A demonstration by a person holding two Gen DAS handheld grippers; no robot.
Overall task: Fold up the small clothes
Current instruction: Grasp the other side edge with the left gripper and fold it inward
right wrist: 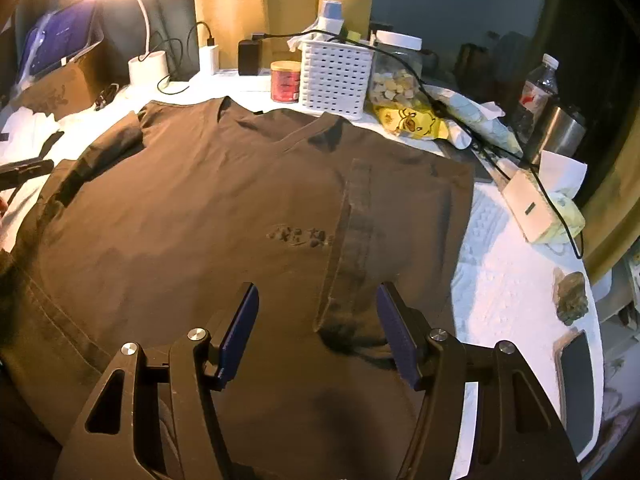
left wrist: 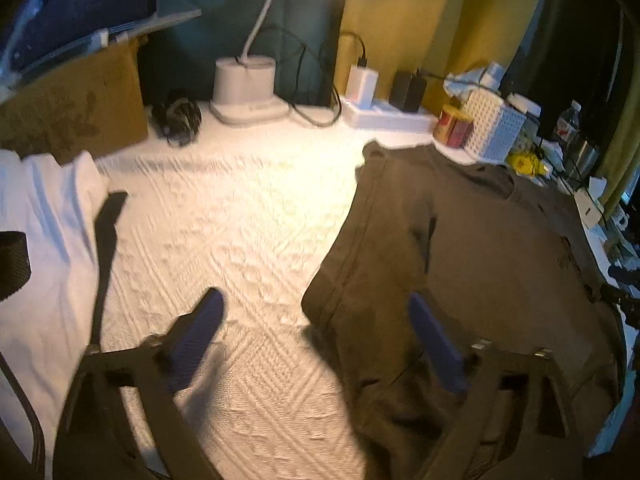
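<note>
A white textured cloth [left wrist: 248,216] covers the table. On it the brown shirt [right wrist: 192,216] lies flat, its right side already folded inward. A white garment [left wrist: 44,240] waits at nine o'clock. The left gripper [left wrist: 316,340] straddles the shirt's left edge, jaws apart and empty. The right gripper [right wrist: 318,328] hovers likewise. The left should pinch both layers at the edge, then carry them over evenly.

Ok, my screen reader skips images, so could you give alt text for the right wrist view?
A brown T-shirt lies flat on a white textured cloth, one sleeve folded inward, with the open right gripper hovering above it. A white basket and red can stand behind.
</note>
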